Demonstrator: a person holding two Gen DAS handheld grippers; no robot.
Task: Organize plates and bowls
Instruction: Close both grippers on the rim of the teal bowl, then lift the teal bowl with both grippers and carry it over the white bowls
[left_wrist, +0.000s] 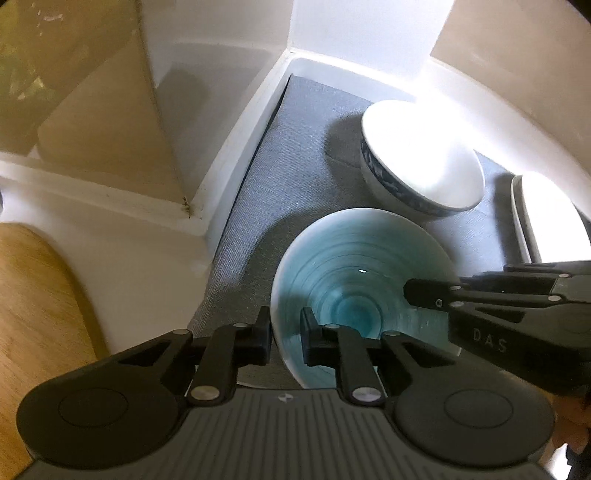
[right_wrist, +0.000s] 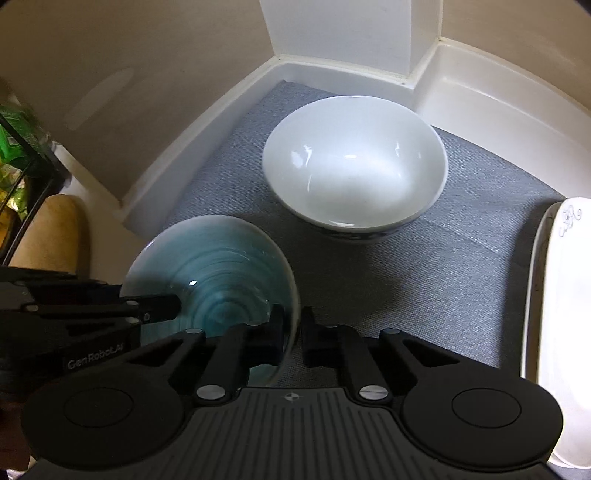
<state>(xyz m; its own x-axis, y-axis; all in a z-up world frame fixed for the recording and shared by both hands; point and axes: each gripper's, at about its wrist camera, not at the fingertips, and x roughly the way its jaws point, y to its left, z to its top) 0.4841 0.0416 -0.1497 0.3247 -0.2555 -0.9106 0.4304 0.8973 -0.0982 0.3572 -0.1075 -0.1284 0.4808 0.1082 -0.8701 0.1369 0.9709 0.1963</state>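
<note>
- On the grey mat (right_wrist: 461, 266), just in front of the white bowl (right_wrist: 354, 162) and apart from it: teal bowl (right_wrist: 218, 266), pinched on two opposite sides of its rim.
- Left gripper (left_wrist: 286, 332): fingers (left_wrist: 263, 334) nearly closed, one inside and one outside the teal bowl (left_wrist: 364, 280) wall, clamped on the rim.
- Right gripper (right_wrist: 293, 332): same narrow pinch on the side of the rim facing away from the left one; also seen in the left view (left_wrist: 421, 291) reaching over the bowl's inside.
- White dish (right_wrist: 554, 332): to the right of the white bowl, at the mat's edge, untouched.
- Step in hand, likely: lift the teal bowl, perhaps to nest it in the white one.
- Risks: glazed rim slipping from thin grips if one hand rises faster and tilts the bowl; pulling apart could wrench a grip loose; swinging forward too low could knock the white bowl; a drop onto the mat could chip it.
</note>
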